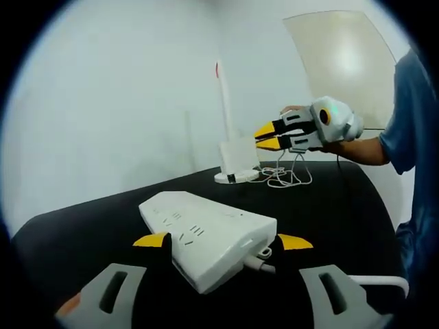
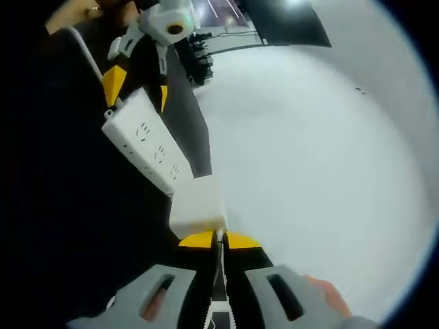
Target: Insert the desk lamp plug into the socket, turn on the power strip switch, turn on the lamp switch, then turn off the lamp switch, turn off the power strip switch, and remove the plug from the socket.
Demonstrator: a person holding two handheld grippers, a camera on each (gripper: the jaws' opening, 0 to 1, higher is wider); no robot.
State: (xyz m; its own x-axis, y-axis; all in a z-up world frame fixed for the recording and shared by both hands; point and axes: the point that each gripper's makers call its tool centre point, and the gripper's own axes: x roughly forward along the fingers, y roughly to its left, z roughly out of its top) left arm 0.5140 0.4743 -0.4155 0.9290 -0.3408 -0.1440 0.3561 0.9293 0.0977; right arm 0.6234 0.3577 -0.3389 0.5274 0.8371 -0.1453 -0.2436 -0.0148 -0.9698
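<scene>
The white rectangular plastic power strip (image 1: 206,236) is being clamped near the black table's (image 1: 329,205) edge by the left gripper (image 1: 223,241), while the right gripper (image 2: 219,240) is being held nearly closed beside the white lamp base (image 2: 197,205).

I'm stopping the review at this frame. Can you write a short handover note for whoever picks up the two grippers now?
Left gripper: fingers on either side of the power strip at its cable end, apparently clamping it on the black table.
Right gripper: fingers nearly together right at the lamp; what they pinch is unclear.
The lamp's cord lies coiled beside the lamp, and the strip's visible sockets are empty.
Done: nothing I can confirm.
Left: probably plug in, both switches on and off, unplug.
</scene>
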